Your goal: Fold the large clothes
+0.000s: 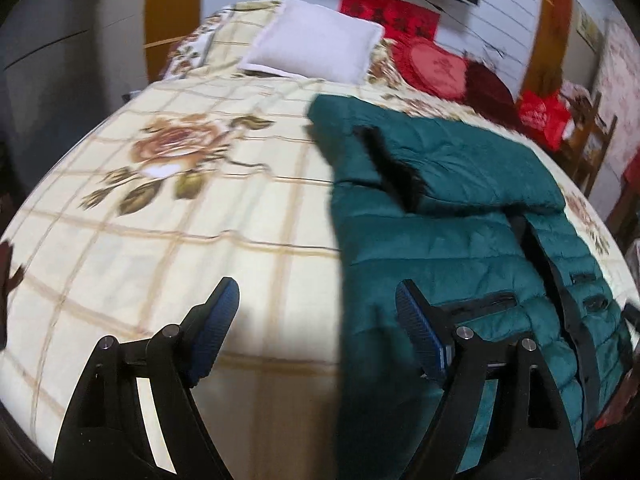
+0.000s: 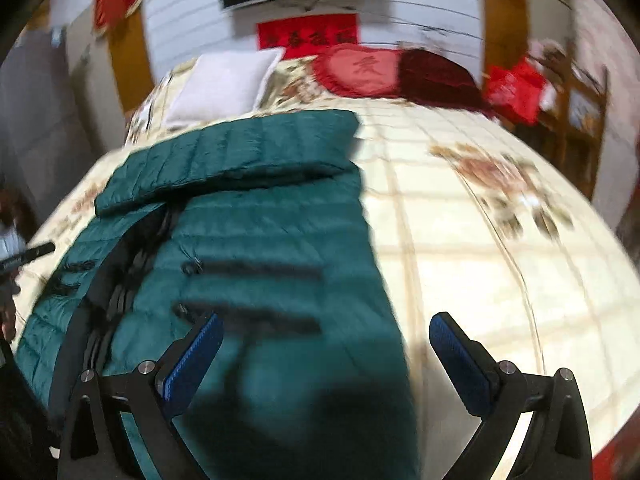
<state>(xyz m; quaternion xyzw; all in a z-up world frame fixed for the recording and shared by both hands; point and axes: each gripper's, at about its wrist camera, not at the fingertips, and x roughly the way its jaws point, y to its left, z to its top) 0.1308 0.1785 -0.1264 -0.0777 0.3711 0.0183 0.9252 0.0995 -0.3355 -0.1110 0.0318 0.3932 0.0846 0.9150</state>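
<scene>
Both hand-held grippers, left (image 1: 318, 312) and right (image 2: 326, 350), hang released over the bed (image 1: 160, 240). The green jacket (image 1: 460, 208) lies partly folded at 1 o'clock of the left one. A shallow pinch on that puffy quilting could slip and undo the fold.

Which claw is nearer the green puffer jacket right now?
Right. The right claw hangs open over the green puffer jacket at its near end; the left claw, open too, straddles its left edge, mostly above the bedspread.

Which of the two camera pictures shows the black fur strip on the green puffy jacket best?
The left wrist view. There the black fur strip lies in plain sight across the folded upper part of the green quilted jacket. In the right wrist view the jacket is visible, with its pocket zips, but no fur strip can be made out.
</scene>
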